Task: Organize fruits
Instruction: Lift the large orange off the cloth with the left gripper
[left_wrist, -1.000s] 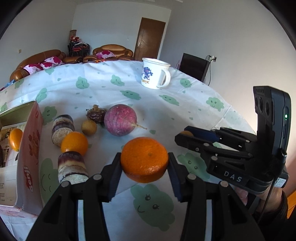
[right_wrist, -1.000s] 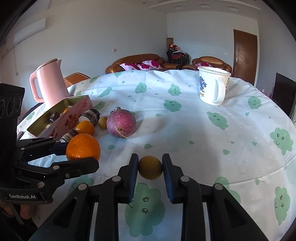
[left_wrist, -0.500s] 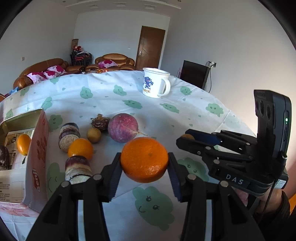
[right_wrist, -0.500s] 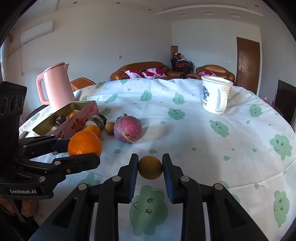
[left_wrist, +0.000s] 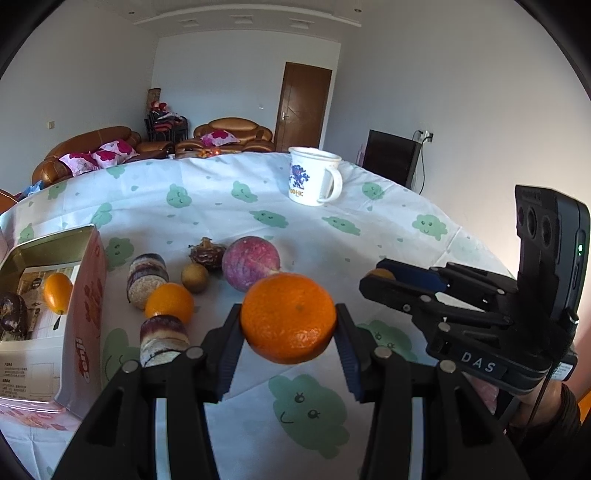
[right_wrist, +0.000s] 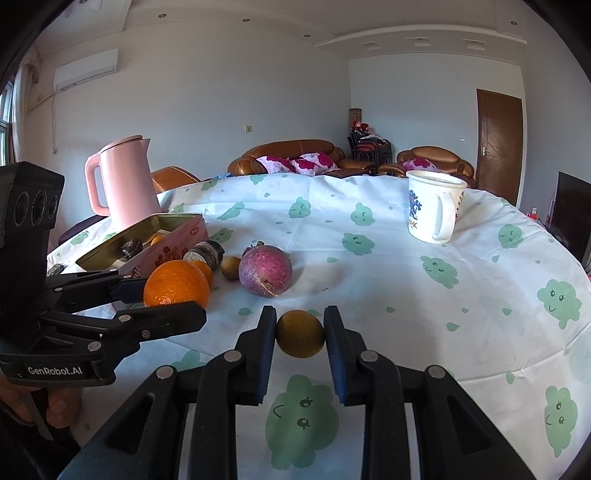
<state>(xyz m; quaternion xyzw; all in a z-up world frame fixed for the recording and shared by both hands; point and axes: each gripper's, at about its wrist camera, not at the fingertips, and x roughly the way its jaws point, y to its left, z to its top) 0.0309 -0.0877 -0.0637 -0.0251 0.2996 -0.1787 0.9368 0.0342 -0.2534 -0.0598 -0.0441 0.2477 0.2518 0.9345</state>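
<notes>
My left gripper (left_wrist: 288, 325) is shut on a large orange (left_wrist: 288, 317) and holds it above the tablecloth. My right gripper (right_wrist: 300, 330) is shut on a small brownish-yellow fruit (right_wrist: 300, 333), also off the cloth. Each gripper shows in the other's view: the right one (left_wrist: 375, 278) at the right edge, the left one (right_wrist: 173, 297) at the left with the orange (right_wrist: 176, 283). On the cloth lie a purple round fruit (left_wrist: 251, 262), a small brown fruit (left_wrist: 194, 277), a small orange (left_wrist: 170, 302) and two banded cane pieces (left_wrist: 147, 275). An open tin box (left_wrist: 86, 295) at the left holds a small orange fruit (left_wrist: 58, 291).
A white mug (right_wrist: 434, 206) stands far right on the round table (right_wrist: 480, 295). A pink kettle (right_wrist: 123, 184) stands behind the tin box (right_wrist: 173, 236). A dark dried fruit (left_wrist: 207, 251) lies beside the purple one. Sofas and a door are beyond the table.
Both grippers have tipped upward a little, so the table and its fruits sit lower in both views. Both grips are unchanged.
</notes>
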